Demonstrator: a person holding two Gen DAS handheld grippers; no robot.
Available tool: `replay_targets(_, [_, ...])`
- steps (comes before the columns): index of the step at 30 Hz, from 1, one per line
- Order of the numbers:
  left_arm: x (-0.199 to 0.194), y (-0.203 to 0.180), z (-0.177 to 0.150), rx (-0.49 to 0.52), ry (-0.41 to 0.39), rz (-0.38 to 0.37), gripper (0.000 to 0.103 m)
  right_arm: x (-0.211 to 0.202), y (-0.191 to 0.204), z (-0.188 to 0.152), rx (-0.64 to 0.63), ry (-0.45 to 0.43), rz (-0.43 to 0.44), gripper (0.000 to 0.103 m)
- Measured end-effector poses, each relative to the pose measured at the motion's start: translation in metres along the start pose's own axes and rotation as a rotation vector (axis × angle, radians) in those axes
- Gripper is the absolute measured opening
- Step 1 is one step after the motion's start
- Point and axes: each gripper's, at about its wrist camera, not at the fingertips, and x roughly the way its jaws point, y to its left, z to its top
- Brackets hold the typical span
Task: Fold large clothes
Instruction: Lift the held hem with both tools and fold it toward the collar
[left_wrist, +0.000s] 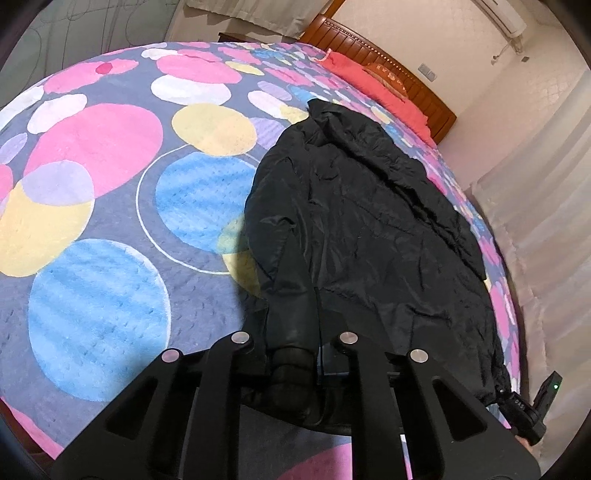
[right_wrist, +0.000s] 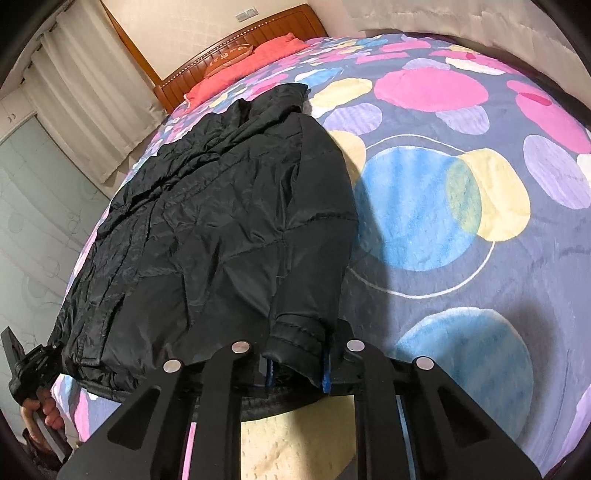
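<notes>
Jacket (left_wrist: 369, 221) on spotted bedspread (left_wrist: 110, 184), both tongs (left_wrist: 317, 354) (right_wrist: 295, 365) clamped on its hem.

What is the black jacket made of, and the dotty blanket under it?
The black jacket looks like thin nylon-type shell: faint sheen, crinkly creases, stitched quilt lines, probably padded. The dotty blanket looks like soft fleece or plush: matte, fuzzy, dimpled surface. I can't be sure of either.
</notes>
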Motion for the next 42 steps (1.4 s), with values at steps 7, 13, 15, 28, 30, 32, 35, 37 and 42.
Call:
replay_targets(7, [0.012, 0.013, -0.001, -0.067, 0.029, 0.002, 0.041, 0.004, -0.003, 0.001, 0.015, -0.005, -0.007, 0.025])
replay_targets(13, [0.017, 0.005, -0.001, -0.025, 0.041, -0.012, 0.039, 0.006, -0.009, -0.002, 0.047, 0.006, -0.012, 0.039])
replay_targets(15, [0.018, 0.002, -0.001, -0.001, 0.045, -0.014, 0.021, 0.005, -0.004, -0.001, 0.023, 0.016, -0.005, 0.031])
replay_targets(28, [-0.013, -0.008, 0.045, -0.105, -0.027, -0.209, 0.012, -0.013, -0.005, 0.035, 0.145, -0.017, 0.246, 0.014])
replay_targets(30, [-0.014, -0.016, 0.058, -0.103, -0.032, -0.23, 0.012, -0.017, 0.007, 0.05, 0.125, -0.048, 0.269, 0.014])
replay_targets(32, [-0.012, -0.027, 0.072, -0.088, -0.045, -0.244, 0.012, -0.018, 0.018, 0.065, 0.11, -0.07, 0.287, 0.014])
replay_targets(35, [-0.01, -0.043, 0.097, -0.05, -0.068, -0.251, 0.012, -0.017, 0.034, 0.092, 0.089, -0.113, 0.308, 0.014])
replay_targets(37, [-0.007, -0.054, 0.114, -0.024, -0.086, -0.25, 0.012, -0.013, 0.04, 0.11, 0.09, -0.138, 0.32, 0.014])
replay_targets(42, [0.016, -0.077, 0.164, 0.012, -0.114, -0.215, 0.012, 0.004, 0.05, 0.163, 0.101, -0.184, 0.33, 0.014])
